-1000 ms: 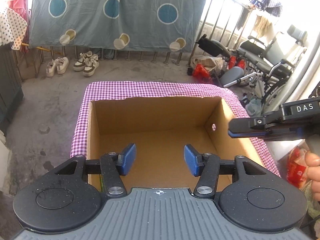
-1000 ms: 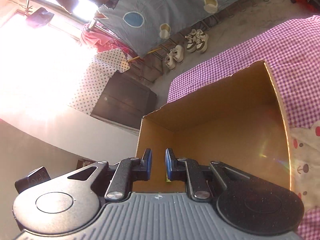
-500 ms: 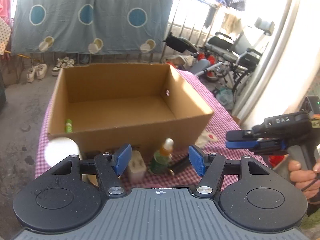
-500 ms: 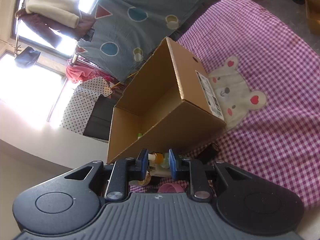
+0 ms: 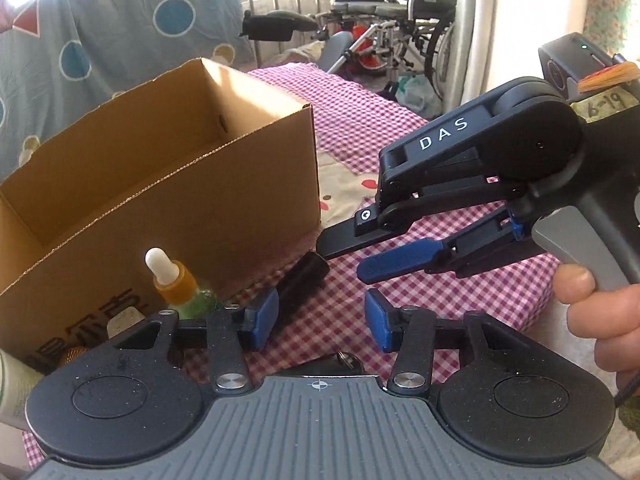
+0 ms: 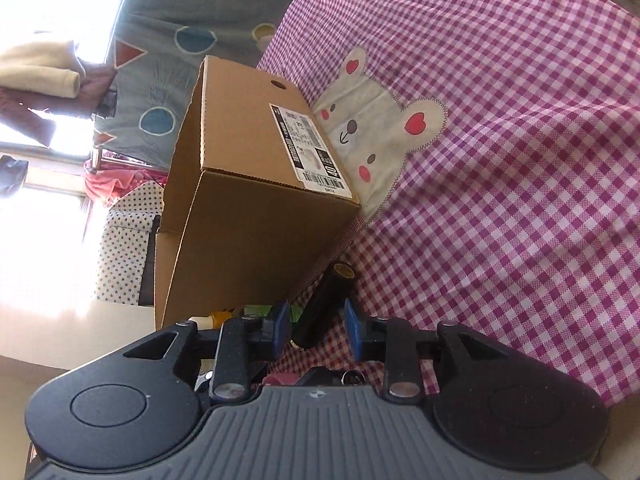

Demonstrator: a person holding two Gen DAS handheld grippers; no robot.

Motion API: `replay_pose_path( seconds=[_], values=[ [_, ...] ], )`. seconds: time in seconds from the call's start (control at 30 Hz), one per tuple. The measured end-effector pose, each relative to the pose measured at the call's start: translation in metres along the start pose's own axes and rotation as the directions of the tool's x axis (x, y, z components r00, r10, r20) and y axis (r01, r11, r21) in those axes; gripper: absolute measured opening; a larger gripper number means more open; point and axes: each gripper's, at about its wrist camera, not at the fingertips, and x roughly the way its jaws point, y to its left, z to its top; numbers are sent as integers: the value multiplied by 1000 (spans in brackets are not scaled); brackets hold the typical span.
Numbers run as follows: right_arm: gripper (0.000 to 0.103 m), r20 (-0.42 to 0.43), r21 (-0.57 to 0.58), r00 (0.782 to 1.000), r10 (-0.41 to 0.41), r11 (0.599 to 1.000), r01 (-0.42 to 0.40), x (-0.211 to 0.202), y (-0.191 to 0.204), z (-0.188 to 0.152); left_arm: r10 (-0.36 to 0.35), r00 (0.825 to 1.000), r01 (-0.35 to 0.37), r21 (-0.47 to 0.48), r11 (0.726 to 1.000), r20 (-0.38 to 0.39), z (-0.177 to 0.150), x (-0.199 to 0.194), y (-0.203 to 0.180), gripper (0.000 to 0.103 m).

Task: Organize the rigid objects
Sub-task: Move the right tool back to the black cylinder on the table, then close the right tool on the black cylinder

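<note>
A big brown cardboard box (image 5: 160, 168) stands open on the desk, which is covered with a pink and white checked cloth (image 5: 400, 312). Just in front of the box, on the left, stands a small dropper bottle (image 5: 180, 284) with a white top, an orange neck and a green body. Beside it, a black tube (image 5: 300, 284) lies on the cloth, close to the box's near corner.

The left gripper (image 5: 322, 316) hangs over the cloth. Its jaws have just been closing a bit, yet they are apart, with only cloth showing between the blue pads. The black tube is by its left pad; I cannot tell if they touch.

To the right, the right gripper (image 5: 360, 256) is held by a hand (image 5: 600, 320). Its jaws have just been opening. In its own view, the black tube lies between the two blue pads (image 6: 352, 330), and the pads do not press on it. A bear face (image 6: 384, 128) is sewn on the cloth beside the box.
</note>
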Motion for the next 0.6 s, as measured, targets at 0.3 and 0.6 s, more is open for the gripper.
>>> replay_pose_path(
  seconds=[0.3, 0.6],
  values=[
    [42, -18, 48, 999, 39, 998, -38, 15, -22, 21, 23, 996, -25, -27, 999, -87, 9, 27, 7, 44],
    [42, 13, 56, 998, 68, 996, -68, 0, -37, 28, -56, 988, 40, -113, 993, -144, 19, 47, 8, 31]
  ],
)
